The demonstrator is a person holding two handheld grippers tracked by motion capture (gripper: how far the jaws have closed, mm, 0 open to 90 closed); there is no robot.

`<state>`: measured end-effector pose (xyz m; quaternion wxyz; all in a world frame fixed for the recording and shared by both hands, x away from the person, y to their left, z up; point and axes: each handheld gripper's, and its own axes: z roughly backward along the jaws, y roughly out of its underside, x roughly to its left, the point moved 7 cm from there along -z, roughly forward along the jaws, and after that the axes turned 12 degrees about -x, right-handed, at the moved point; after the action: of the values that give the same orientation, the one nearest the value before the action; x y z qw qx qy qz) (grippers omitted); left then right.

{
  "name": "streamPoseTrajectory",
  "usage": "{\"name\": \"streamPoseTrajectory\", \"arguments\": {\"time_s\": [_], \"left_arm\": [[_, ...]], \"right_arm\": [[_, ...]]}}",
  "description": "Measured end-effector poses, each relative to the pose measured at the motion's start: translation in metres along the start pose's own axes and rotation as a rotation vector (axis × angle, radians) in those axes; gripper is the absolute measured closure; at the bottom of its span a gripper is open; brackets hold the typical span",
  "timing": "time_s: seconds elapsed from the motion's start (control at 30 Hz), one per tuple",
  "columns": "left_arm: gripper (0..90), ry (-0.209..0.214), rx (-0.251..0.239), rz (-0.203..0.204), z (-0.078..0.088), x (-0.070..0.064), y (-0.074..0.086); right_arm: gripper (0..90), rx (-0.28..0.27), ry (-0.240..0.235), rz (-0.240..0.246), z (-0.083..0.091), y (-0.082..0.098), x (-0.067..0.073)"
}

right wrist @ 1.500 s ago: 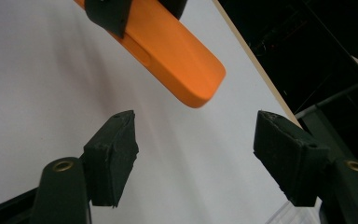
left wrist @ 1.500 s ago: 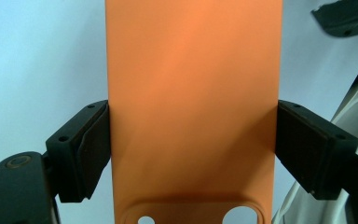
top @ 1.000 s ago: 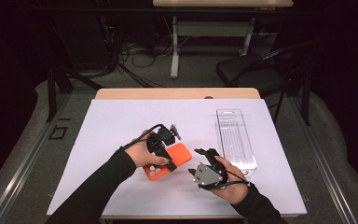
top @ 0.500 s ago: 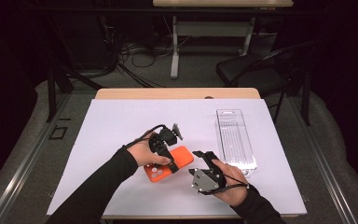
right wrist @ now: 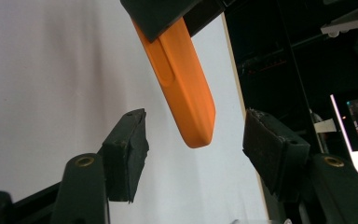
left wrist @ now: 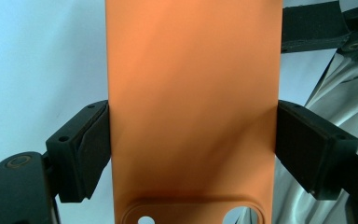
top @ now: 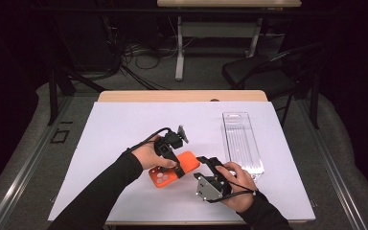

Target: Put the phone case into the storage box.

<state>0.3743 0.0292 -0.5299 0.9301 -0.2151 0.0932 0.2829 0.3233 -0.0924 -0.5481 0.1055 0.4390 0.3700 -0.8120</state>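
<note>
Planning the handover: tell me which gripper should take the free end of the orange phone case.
Right. The left gripper already clamps the phone case across its sides; the right gripper faces its free end, jaws open and just closing, pads not touching.

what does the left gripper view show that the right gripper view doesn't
Left gripper view: the orange case's flat back with its camera cutout, and the left gripper's pads pressed on both long edges.

Right gripper view: the case's rounded end seen edge-on, hanging between the right gripper's jaws, which have just been closing but do not touch it; also the table edge.

Both: the case, and the white table cover under it.
</note>
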Motion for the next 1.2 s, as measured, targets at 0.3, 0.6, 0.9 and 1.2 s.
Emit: {"name": "streamPoseTrajectory", "arguments": {"time_s": [0.3, 0.6, 0.9, 1.2], "left_arm": [[16.3, 0.0, 0.005, -0.002, 0.002, 0.003, 0.002], [16.3, 0.009, 0.005, 0.0, 0.003, 0.002, 0.002], [16.3, 0.021, 0.008, 0.0, 0.002, -0.001, 0.003], [16.3, 0.037, 0.006, 0.009, 0.002, -0.002, 0.002]], "right_arm": [[43.2, 0.022, -0.013, 0.088, -0.007, -0.004, 0.006], [52.8, 0.016, -0.002, 0.213, -0.016, -0.011, 0.004], [60.0, 0.013, 0.016, 0.302, -0.016, -0.013, 0.007], [66.1, 0.007, 0.049, 0.36, -0.015, -0.012, 0.008]]}}
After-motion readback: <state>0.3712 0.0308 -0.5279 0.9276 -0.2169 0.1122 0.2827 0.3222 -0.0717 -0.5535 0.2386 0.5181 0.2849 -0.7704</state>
